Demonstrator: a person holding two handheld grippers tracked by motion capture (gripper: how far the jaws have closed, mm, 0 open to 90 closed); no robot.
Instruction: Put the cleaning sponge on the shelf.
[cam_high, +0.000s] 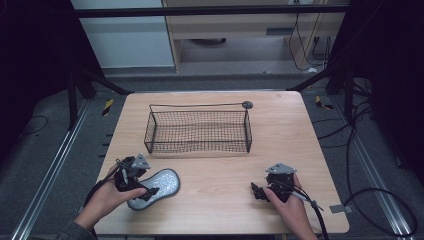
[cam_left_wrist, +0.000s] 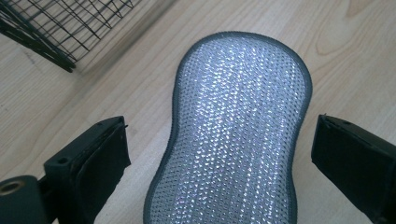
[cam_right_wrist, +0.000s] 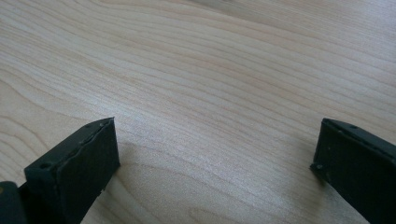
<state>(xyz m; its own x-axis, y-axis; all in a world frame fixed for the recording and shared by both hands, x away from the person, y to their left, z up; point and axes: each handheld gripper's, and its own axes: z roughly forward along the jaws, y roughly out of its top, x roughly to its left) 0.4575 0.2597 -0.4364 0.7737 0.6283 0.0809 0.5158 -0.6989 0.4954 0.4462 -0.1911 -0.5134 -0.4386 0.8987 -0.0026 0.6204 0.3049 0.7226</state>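
Waisted glittery mesh sponge (cam_left_wrist: 238, 135) between wide black jaws

Sponge (cam_left_wrist: 238, 135) near end cut off by bottom edge in left gripper view; basket (cam_left_wrist: 60, 28) only a corner, rest cropped.

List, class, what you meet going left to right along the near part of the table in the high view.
Left gripper → sponge → bare table → right gripper.
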